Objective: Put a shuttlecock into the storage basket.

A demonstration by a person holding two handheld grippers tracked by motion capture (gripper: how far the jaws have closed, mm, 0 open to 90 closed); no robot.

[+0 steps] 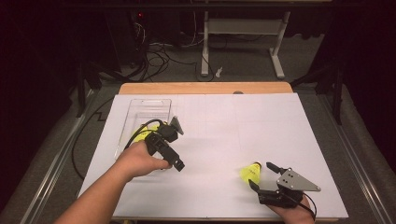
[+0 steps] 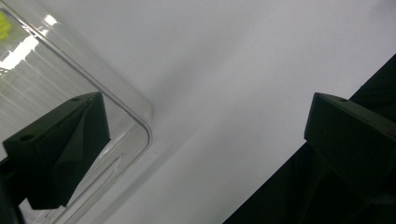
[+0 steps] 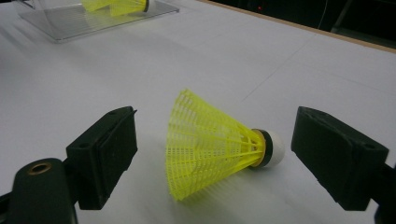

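right hand-held gripper (image 1: 261,176) sits low at the near edge of the worktop (image 1: 219,121), held in the person's right hand (image 1: 292,210), its jaws spread wide with nothing pinched between them. a yellow plastic shuttlecock (image 1: 250,171) lies on its side on the white surface right in the gap between those jaws, apart from both of them; from the right gripper view its mesh skirt (image 3: 205,142) opens toward the left jaw and its white cork tip (image 3: 275,148) with a dark band points toward the right jaw.

left hand-held gripper (image 1: 175,142) is gripped in the person's left hand (image 1: 140,161) well apart from the right one, across the worktop. its jaws are also spread wide and hold nothing. in the left gripper view one jaw hangs over the rounded corner of a clear plastic tray (image 2: 140,121), the other over the worktop's edge with bare white surface between them. whether either jaw touches the tray i cannot tell.

the clear tray (image 1: 135,112) lies just beyond and beside the left hand-held gripper, and yellow shuttlecocks (image 1: 142,132) rest inside it, partly hidden by the gripper and its black cable (image 1: 140,130). from the right gripper view the same tray (image 3: 60,23) shows far off beyond the jaws, with yellow shuttlecocks (image 3: 116,5) in it.
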